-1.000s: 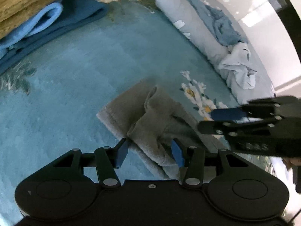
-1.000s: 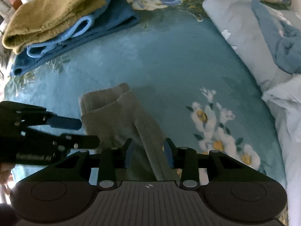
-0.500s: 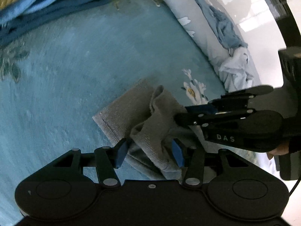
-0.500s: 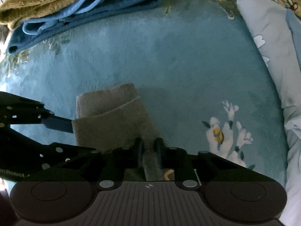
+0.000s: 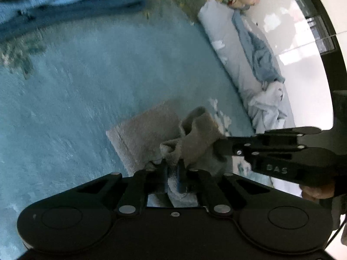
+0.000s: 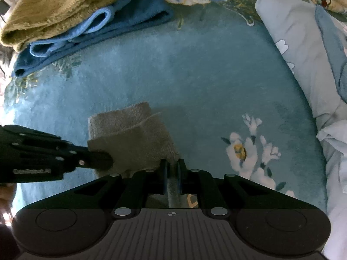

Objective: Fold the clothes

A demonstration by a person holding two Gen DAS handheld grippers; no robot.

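A small grey towel lies partly folded on the teal blanket, its near edge bunched and lifted. My left gripper is closing its jaws on that near edge, and the blue pads press the cloth between them. My right gripper comes in from the right and pinches the raised fold. In the right wrist view, the right gripper is shut on a strip of the grey towel, while the left gripper grips the towel's left corner.
A folded olive towel lies on blue towels at the far left. Rumpled pale blue-grey bedding runs along the right side, with white floor beyond it. A hand holds the right gripper.
Both grippers went from open around the towel's edge to shut on it, the right first, then the left. The towel's near edge is now bunched up and raised.
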